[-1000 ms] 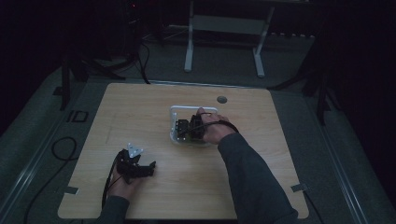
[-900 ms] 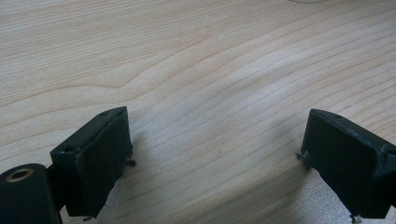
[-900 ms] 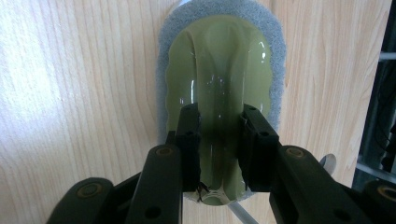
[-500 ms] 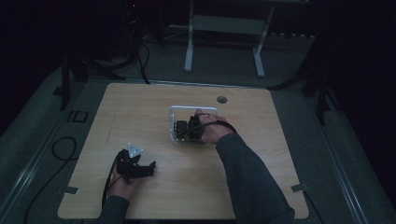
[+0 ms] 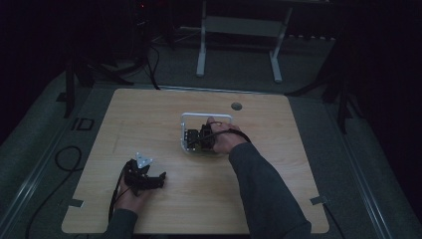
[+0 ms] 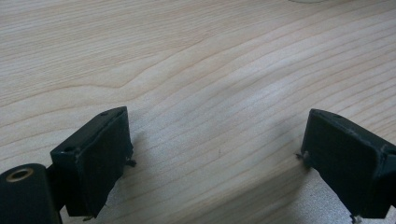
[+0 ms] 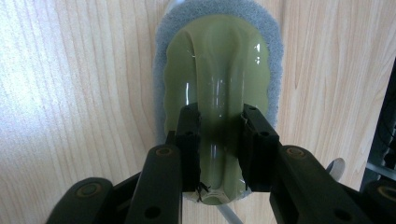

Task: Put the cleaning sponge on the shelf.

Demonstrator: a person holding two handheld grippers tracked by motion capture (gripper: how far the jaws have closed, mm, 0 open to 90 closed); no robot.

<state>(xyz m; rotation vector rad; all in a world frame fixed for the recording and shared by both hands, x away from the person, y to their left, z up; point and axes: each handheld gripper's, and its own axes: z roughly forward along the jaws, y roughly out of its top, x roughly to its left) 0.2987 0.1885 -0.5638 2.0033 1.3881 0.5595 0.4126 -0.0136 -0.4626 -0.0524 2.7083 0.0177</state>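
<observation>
Resting on the counter [image 5: 149,114] near its front-left corner, left gripper [image 6: 219,161] sits unmoved, jaws wide apart. Right gripper [image 7: 218,149], mid-counter over a white frame [image 5: 185,130], has barely shifted; jaws clamp the scrubber [image 7: 219,70] handle, so grasp looks made. Scrubber: glossy olive handle ridge, grey-blue foam pad, flat on counter.

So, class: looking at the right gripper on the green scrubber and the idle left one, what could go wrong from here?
1. The right gripper clamps the glossy ridge of the green scrubber; on that smooth handle the jaws might slip.
2. It grips near one end, so the scrubber may tilt if lifted.
3. The white frame rings the right hand; the pad could catch on it. The left gripper, open over bare table, cannot help.
</observation>
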